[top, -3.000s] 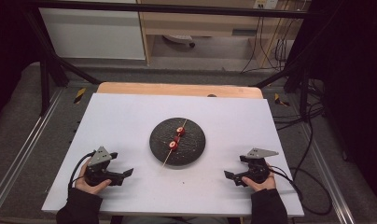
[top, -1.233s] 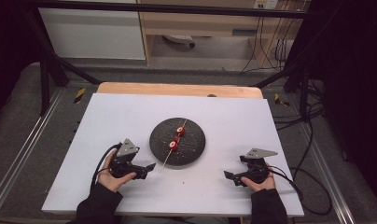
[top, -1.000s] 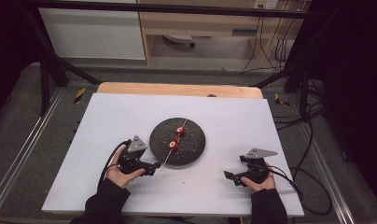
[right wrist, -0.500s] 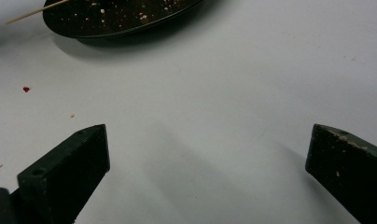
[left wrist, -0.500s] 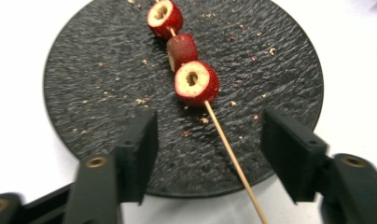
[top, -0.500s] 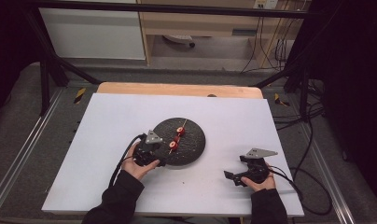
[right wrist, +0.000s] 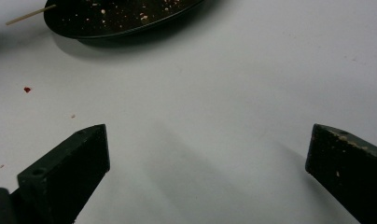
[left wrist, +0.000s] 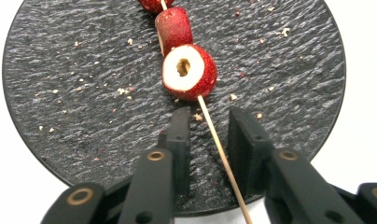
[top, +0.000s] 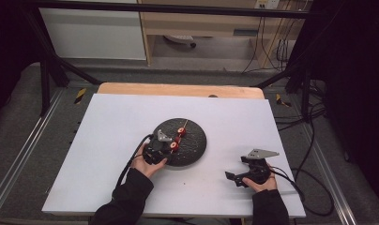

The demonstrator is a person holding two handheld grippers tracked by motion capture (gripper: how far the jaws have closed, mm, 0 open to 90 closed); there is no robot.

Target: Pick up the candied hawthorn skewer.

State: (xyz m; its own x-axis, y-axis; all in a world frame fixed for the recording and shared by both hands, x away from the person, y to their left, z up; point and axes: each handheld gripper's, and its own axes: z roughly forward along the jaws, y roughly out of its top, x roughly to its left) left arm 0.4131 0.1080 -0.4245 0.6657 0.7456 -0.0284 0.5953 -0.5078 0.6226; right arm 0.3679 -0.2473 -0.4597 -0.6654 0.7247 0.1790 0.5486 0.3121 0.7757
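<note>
Left tongs (left wrist: pixel 207 140) closing round stick (left wrist: pixel 219 149) w/ fruit, not pinching yet; right tongs (right wrist: pixel 207 158) wide open, empty, over surface (right wrist: pixel 224 93).

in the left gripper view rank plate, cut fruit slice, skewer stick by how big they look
1. plate, spanning nearly the whole frame
2. skewer stick, long but very thin
3. cut fruit slice, shorter yet wider; ranking these two is unsure

bare white table (top: pixel 108 140) lies open around the central black plate (top: pixel 197 140).
</note>
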